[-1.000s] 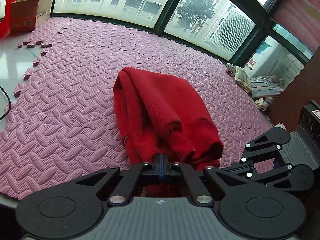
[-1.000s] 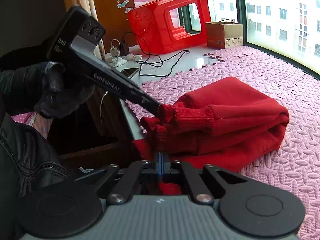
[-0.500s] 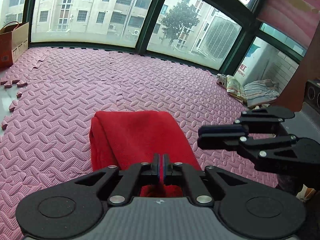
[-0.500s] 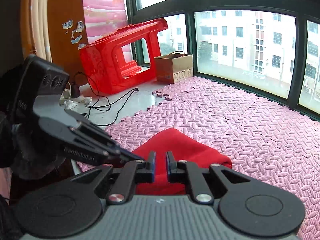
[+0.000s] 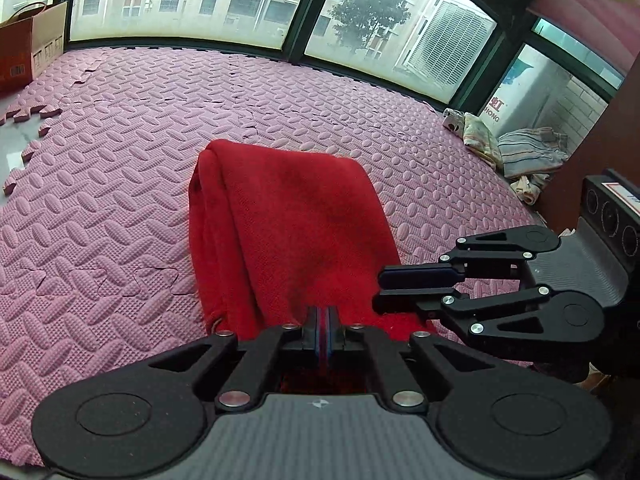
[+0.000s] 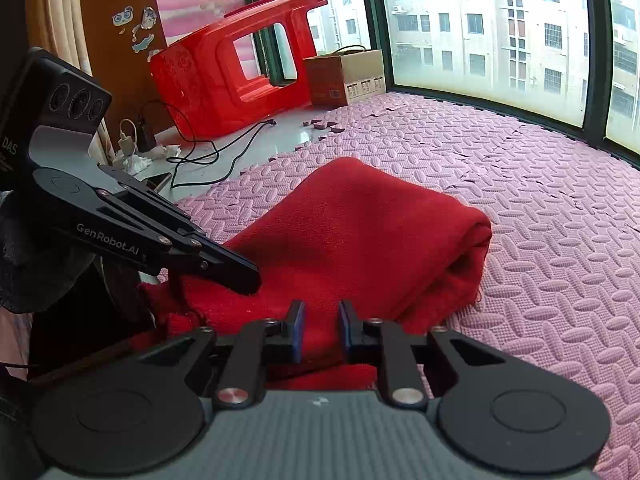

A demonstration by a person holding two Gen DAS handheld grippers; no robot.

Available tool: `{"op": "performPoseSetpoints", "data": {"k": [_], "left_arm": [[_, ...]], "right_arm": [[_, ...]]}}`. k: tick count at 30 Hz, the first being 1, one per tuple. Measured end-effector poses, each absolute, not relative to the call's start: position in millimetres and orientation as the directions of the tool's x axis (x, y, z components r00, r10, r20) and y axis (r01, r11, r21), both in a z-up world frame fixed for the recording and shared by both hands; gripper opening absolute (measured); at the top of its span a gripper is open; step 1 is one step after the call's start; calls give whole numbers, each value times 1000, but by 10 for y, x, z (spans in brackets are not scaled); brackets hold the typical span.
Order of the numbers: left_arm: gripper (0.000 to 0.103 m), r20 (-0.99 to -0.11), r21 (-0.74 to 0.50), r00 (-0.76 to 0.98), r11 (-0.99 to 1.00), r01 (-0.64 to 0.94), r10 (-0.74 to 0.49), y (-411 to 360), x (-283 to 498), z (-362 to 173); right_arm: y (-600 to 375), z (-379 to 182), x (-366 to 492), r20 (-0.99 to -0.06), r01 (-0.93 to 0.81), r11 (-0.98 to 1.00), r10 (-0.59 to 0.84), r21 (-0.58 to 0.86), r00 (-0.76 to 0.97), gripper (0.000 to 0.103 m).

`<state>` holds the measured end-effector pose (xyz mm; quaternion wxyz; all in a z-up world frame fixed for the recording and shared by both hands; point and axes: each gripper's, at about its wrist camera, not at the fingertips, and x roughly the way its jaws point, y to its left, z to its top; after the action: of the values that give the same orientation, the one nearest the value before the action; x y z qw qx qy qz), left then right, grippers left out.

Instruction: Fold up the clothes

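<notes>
On the pink foam mat, near its front edge, a red sweater is laid in a thick folded bundle, with a rounded fold at the far end and soft knit layers stacked up. Its near edge is pinched by the left gripper, whose tips are pressed together on the cloth, while the right gripper is held spread apart just over the same edge. To get a neat fold, the near edges should be kept lined up and let down gently, so the layers are not pulled crooked.
</notes>
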<state>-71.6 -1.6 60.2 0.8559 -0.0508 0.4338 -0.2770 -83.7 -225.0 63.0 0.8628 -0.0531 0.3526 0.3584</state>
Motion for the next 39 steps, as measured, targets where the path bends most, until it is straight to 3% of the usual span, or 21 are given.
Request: {"op": "performPoseSetpoints", "data": {"k": [6, 10, 16, 19, 25, 39], "left_arm": [[6, -675, -304, 494, 817, 490, -548, -210, -746, 753], [6, -707, -320, 461, 824, 469, -537, -241, -733, 606], [6, -704, -318, 463, 822, 472, -538, -248, -801, 577], [6, -702, -317, 465, 821, 474, -539, -252, -835, 562], [6, -697, -324, 464, 817, 477, -547, -245, -884, 523], [6, -687, -344, 469, 817, 463, -555, -229, -898, 481]], "right_arm": [[-2277, 644, -816, -640, -651, 737, 592, 183, 490, 18], [-2352, 686, -758, -636, -638, 736, 609, 228, 475, 18], [-2355, 890, -430, -597, -601, 777, 575, 185, 559, 33], [-2282, 902, -183, -589, -572, 807, 535, 145, 606, 33], [-2156, 588, 190, -657, -526, 844, 455, 104, 601, 32], [-1564, 619, 257, -696, -663, 746, 509, 62, 507, 34]]}}
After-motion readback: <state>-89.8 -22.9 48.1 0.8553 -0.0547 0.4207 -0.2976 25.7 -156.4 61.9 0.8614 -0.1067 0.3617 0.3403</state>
